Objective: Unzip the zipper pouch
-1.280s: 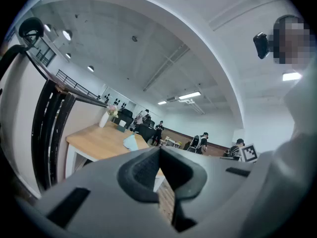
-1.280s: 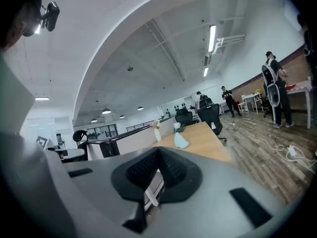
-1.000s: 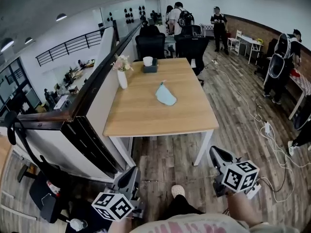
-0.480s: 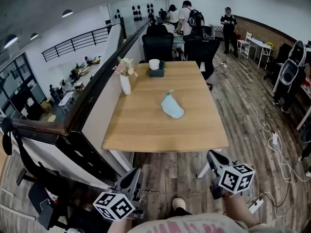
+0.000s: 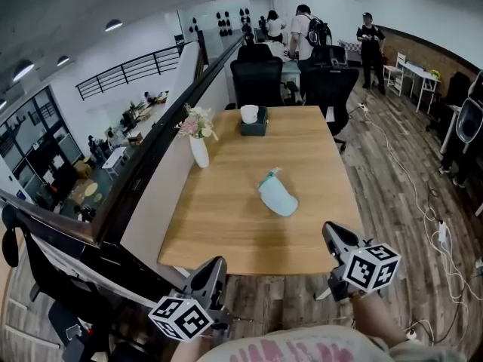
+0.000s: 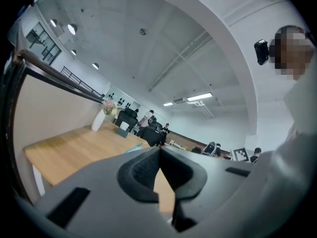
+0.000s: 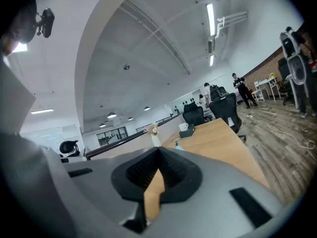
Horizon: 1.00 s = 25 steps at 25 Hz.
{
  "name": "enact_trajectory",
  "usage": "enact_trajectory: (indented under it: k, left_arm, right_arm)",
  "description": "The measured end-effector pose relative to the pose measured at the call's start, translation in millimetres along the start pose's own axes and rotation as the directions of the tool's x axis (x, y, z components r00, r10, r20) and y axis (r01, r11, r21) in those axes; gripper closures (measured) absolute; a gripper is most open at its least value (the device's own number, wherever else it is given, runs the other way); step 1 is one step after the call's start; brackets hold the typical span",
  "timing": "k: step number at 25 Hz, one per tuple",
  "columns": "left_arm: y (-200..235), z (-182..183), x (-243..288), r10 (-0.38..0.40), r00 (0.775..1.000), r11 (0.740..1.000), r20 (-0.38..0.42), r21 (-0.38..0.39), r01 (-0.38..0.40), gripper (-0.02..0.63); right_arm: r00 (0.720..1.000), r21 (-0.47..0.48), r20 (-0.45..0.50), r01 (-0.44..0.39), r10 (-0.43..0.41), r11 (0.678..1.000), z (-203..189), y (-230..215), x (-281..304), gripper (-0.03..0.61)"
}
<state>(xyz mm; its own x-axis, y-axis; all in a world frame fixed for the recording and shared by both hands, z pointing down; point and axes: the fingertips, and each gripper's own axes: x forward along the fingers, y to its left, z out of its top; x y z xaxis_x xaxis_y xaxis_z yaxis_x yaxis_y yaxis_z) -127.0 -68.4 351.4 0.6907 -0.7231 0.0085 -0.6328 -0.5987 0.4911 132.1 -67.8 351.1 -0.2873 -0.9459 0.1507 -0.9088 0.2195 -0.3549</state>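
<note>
Head view, near to far:

1. Left gripper (image 5: 214,268): hanging off the table's near-left corner, below the near edge. Jaws are pressing together on nothing. Left gripper view is showing the pads (image 6: 143,170) meeting w/ no item btwn them.
2. Right gripper (image 5: 330,234): hovering just at the near-right corner. Jaws are likewise pressing together and empty. Right gripper view is showing the pads (image 7: 141,171) closing on bare air.
3. Table (image 5: 226,236): wood top, running lengthwise away from the person.
4. Pouch (image 5: 278,196): light teal, lying flat on the table around mid-depth, right of centre, well apart from other items.
   - Long axis is running diagonally, far-left to near-right.
   - A small tab (image 5: 272,173), prob. the zip pull, is sticking out at the far-left end.
   - It is sitting fwd-left of the right gripper and fwd-right of the left one. The right is looking nearer.
   - Judgement: unzipping isn't begun. Both grippers are needing to open and reach fwd over the near edge, one pinning the body, the other taking the pull.
5. Vase (image 5: 199,151): white, w/ flowers, standing at the table's left edge beside the divider (image 5: 162,179).
6. Box (image 5: 255,126): dark, sitting at the far end w/ a white cup (image 5: 249,113) touching it.
7. Chairs (image 5: 256,78): black office type, standing beyond the far end.
8. People (image 5: 306,27): standing further back, detail too small.
</note>
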Motion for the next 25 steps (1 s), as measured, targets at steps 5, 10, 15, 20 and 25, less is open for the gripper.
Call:
enact_trajectory:
  k: [5,10,15,20,25]
  left_arm:
    - [21.0,-5.7,43.4,0.01,1.0,1.0,0.018,-0.02,-0.01,0.612]
    - [44.4,-36.7,69.0,0.048,0.997,0.997,-0.054,-0.063,-0.052,0.612]
    - [65.9,-64.1,95.9,0.034,0.991,0.99,-0.13,-0.129,-0.051,0.612]
    - [91.7,-68.2,132.0,0.001,0.982,0.988,-0.187,-0.152,-0.03,0.612]
    - [120.1,-46.9,179.1,-0.05,0.973,0.99,-0.224,-0.137,0.019,0.612]
  right_arm:
    - [0.999,0.014,-0.031,-0.015,0.015,1.0,-0.9,-32.2,44.5,0.581]
    - [0.991,0.066,-0.13,-0.008,0.017,0.998,-36.8,-55.1,74.9,0.581]
    - [0.971,0.097,-0.236,-0.008,0.03,0.995,-77.6,-62.9,107.0,0.581]
    - [0.955,0.119,-0.292,-0.01,0.045,0.993,-92.3,-62.9,150.3,0.581]
    - [0.959,0.109,-0.284,0.025,0.007,0.994,-77.6,-71.5,201.2,0.532]
